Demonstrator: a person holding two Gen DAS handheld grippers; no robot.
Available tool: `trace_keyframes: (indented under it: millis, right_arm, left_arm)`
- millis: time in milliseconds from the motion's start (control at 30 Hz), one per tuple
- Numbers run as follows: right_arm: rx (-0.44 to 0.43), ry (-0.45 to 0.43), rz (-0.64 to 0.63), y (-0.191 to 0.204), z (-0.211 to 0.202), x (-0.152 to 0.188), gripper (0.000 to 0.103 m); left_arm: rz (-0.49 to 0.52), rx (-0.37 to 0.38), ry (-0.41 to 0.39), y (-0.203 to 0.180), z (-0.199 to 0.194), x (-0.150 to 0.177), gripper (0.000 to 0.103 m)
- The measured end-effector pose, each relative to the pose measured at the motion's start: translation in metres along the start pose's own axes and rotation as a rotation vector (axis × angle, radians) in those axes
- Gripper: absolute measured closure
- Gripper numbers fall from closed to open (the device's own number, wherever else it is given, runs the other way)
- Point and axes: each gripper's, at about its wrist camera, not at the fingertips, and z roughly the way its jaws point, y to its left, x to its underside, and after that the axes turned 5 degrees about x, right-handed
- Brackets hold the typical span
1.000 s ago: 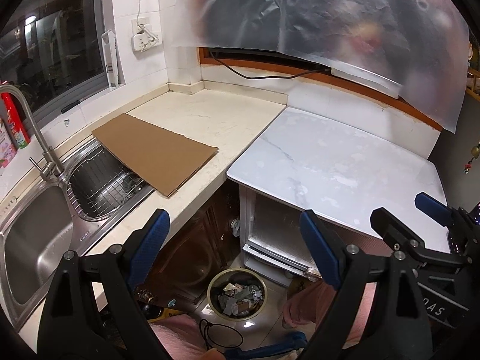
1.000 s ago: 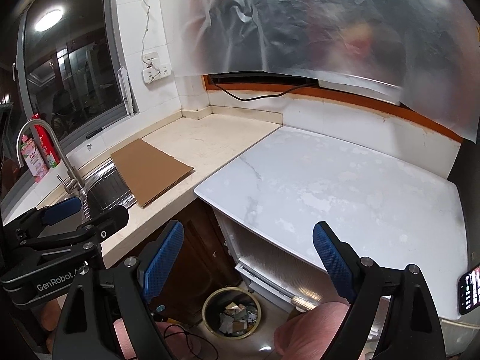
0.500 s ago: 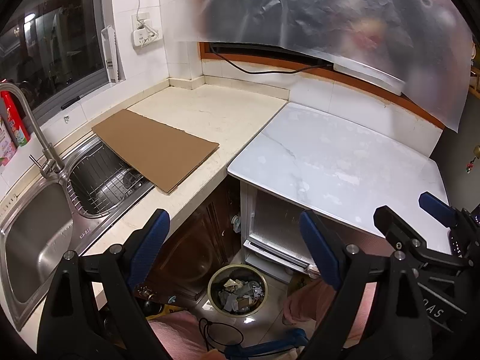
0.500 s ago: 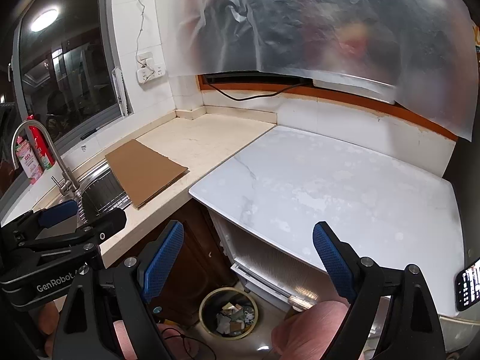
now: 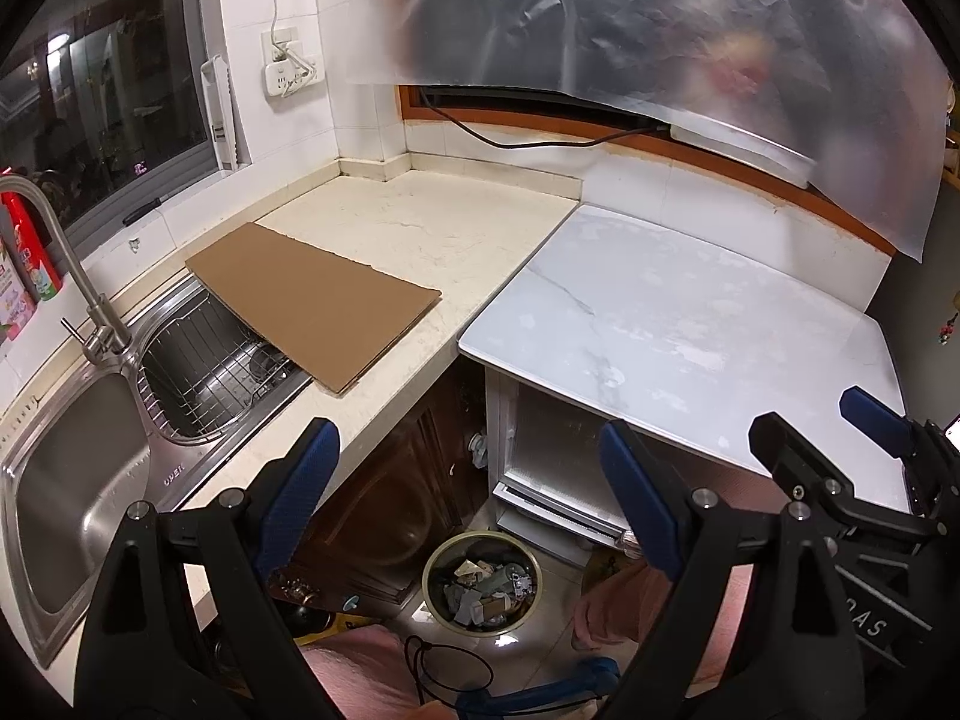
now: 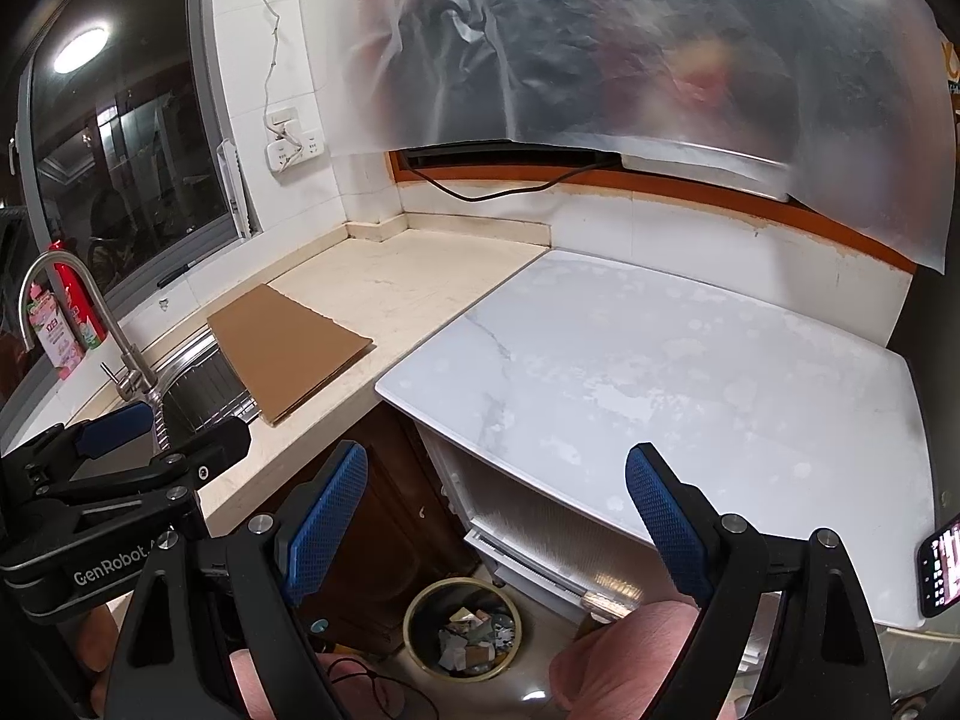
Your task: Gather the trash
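The left hand-held gripper (image 5: 468, 480) hangs above the floor with its blue-padded fingers (image 5: 303, 483) spread wide and nothing between them. The right hand-held gripper (image 6: 489, 504) is just as wide and equally bare; in its view the left tool's side shows white lettering reading "GenRobot", and in the left view the right tool's body shows only the letters "AS".

Below both, on the tiled floor, stands a round trash bin (image 5: 482, 582) holding scraps of paper and cardboard, just in front of the dark wooden cabinet door (image 5: 384, 498).

Further out, a flat cardboard sheet (image 5: 315, 303) lies on the beige desk (image 5: 432, 228), one end overhanging the wire rack in the steel sink (image 5: 72, 480). The sink rim carries a small stamped word, too small to read. A white marble desk (image 6: 660, 372) fills the right side, with a lit phone (image 6: 939, 564) at its near right edge.
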Motion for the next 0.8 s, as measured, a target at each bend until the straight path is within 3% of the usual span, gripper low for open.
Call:
trace_keyframes:
  millis: [800]
  right_arm:
    - [0.008,0.011,0.017,0.001,0.009,0.002,0.014]
  left_arm:
    - [0.032,0.009,0.016,0.012,0.006,-0.004,0.018]
